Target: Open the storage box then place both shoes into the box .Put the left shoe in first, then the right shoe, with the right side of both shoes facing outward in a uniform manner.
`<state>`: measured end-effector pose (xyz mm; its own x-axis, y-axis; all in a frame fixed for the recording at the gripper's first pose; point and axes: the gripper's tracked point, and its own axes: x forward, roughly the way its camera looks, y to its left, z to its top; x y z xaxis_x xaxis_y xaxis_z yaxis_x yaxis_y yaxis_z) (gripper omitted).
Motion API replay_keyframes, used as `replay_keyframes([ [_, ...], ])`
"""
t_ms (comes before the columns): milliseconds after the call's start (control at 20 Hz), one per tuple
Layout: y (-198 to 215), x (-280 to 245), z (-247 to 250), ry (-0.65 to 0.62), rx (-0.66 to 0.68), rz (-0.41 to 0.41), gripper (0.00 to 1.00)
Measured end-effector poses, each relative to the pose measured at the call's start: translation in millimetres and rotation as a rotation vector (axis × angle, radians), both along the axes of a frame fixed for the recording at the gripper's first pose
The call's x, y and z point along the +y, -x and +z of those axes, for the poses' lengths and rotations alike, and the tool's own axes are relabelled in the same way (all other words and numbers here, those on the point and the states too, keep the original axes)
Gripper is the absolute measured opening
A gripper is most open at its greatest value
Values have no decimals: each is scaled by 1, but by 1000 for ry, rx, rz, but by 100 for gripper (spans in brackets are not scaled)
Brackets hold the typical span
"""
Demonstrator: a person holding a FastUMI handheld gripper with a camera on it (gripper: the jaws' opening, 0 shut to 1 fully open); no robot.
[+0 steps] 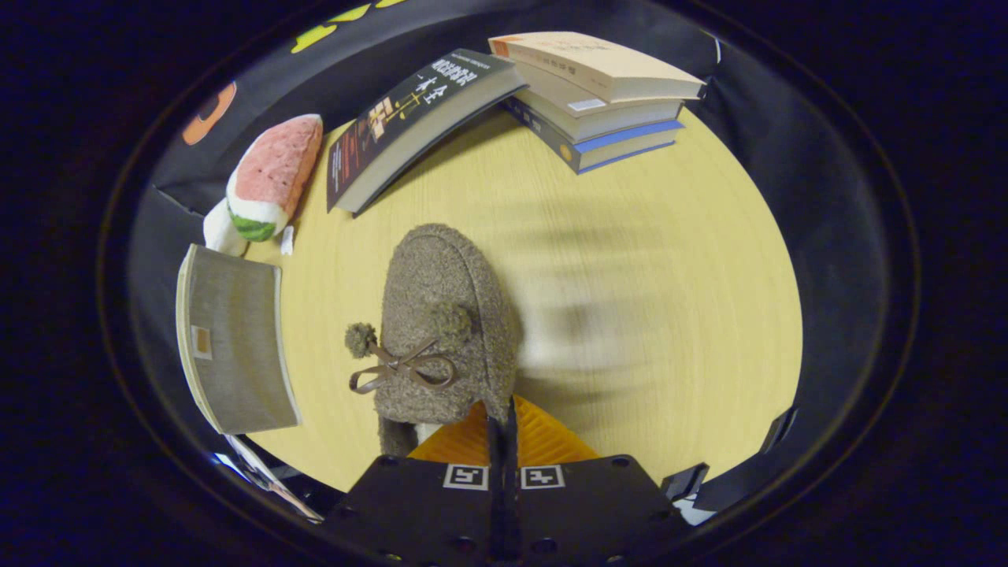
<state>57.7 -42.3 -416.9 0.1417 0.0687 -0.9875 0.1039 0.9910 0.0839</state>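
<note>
While the tool (502,425) clamps the shoe (441,331), books (598,94) lie beyond.

shoe (445,331): we note fuzzy, matt brown fleece
table (630,260): pale wood grain, smooth
books (606,94): paper covers
gripper (502,425): fingers pinched on shoe's edge

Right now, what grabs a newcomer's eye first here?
The fuzzy brown slipper with a bow and pompoms, held at its heel edge by the closed claw above the yellow wooden table. Beyond it, a stack of books with a black book leaning on it, and a watermelon plush beside that.
</note>
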Motion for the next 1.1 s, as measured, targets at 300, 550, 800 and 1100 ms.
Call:
replay_keyframes([
  [300,-2,66,79,-30,-86,9,0],
  [550,-3,151,130,-41,-152,85,0],
  [800,5,241,151,-90,-170,143,0],
  [1100,20,341,146,-160,-154,182,0],
])
